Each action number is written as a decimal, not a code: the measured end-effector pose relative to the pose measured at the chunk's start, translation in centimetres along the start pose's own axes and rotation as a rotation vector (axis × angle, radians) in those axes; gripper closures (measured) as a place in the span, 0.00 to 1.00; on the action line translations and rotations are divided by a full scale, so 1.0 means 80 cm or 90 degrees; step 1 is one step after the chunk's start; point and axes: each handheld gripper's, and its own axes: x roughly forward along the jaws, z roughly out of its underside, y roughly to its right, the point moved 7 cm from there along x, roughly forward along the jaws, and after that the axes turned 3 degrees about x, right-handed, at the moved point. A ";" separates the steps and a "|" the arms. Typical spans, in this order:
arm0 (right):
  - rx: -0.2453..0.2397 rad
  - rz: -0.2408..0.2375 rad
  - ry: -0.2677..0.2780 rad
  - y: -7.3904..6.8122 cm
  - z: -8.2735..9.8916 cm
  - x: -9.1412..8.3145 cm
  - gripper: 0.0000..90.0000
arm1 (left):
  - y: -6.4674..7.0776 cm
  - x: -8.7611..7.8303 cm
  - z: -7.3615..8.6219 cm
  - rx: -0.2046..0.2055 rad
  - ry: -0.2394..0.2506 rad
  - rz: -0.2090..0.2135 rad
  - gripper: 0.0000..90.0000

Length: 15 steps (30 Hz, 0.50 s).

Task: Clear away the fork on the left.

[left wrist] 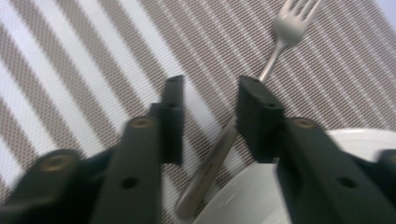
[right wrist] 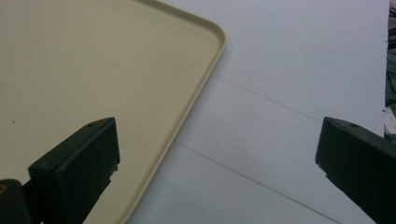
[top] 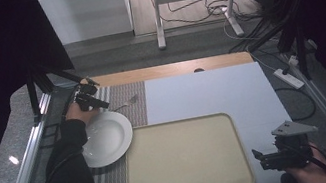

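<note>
Left gripper [left wrist: 205, 116] hovers low over a striped placemat [left wrist: 84, 70], its two black jaws partly open with a silver fork [left wrist: 280, 42] lying between them — the pads do not press on it, so nothing is held. In the left gripper view the fork runs on a slant, tines at the upper right of the frame, handle dropping toward the lower middle where its end sits beside the rim of a white plate [left wrist: 243, 196]. The handle passes close to the right-hand jaw, with more room on the left side. The jaws stand across the handle, not along it.

From the high view, the left gripper [top: 94, 103] sits at the upper left of the table, just above the plate [top: 106, 139], the fork [top: 127, 102] pointing to the right of it. The right gripper [top: 264, 157] waits at the lower right, jaws wide and empty, beside a bare beige tray [top: 186, 161] — well apart from the fork, so the left hand is by far the nearer
</note>
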 end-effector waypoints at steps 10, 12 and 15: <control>0.000 -0.001 0.000 0.000 0.000 0.000 0.00 | 0.018 0.025 -0.016 -0.010 0.000 0.011 0.15; 0.000 -0.001 0.000 0.000 0.000 0.000 0.00 | 0.024 0.035 -0.017 -0.001 -0.015 0.010 0.08; -0.001 -0.001 0.001 0.000 0.000 0.000 0.00 | 0.026 0.041 -0.016 0.015 -0.030 0.005 0.03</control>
